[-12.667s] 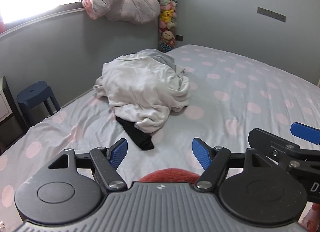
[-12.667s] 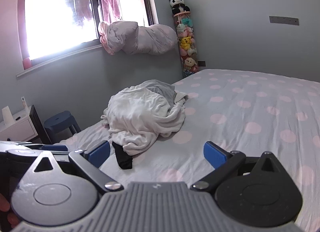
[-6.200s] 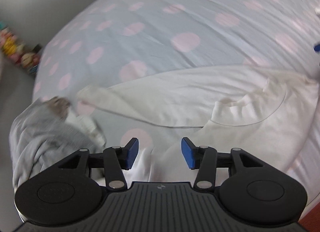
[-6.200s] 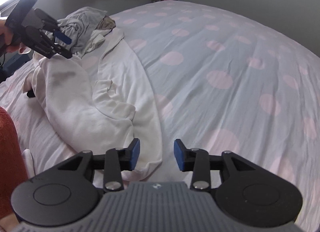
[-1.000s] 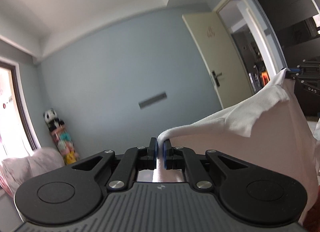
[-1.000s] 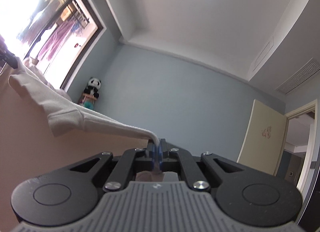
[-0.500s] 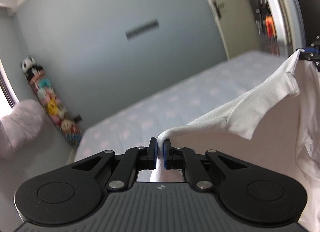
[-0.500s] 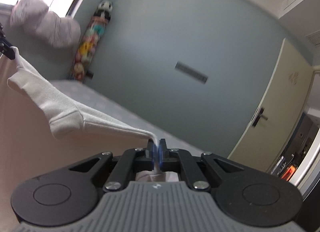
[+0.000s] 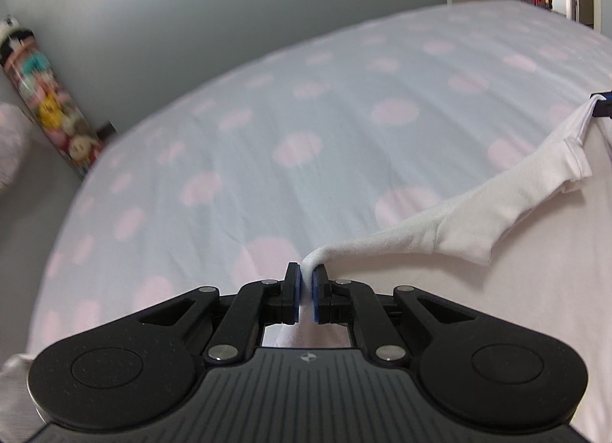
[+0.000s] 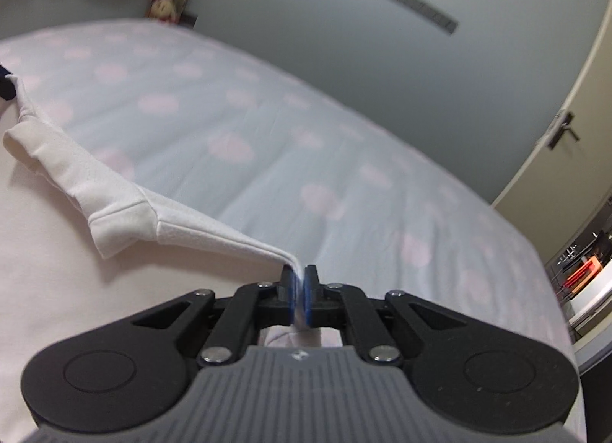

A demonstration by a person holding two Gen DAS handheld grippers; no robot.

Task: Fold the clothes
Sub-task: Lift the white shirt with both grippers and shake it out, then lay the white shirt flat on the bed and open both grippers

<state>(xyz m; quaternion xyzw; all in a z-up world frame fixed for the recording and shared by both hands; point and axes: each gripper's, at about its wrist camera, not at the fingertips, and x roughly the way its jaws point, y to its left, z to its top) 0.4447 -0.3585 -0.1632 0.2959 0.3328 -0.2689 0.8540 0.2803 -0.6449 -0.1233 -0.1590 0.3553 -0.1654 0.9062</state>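
Tongs left (image 9: pixel 305 282) and right (image 10: pixel 299 284) each pinch white garment (image 9: pixel 451 236); no writing legible.

Each gripper (image 9: pixel 304 287) (image 10: pixel 300 290) has black linkage arms with silver screws behind the jaws. Blue pads (image 9: pixel 293 292) line the jaws. Behind them sit two round black discs and a ribbed grey housing.

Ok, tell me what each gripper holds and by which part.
Both hold the white garment: left gripper and right gripper each pinch its top edge at opposite ends.
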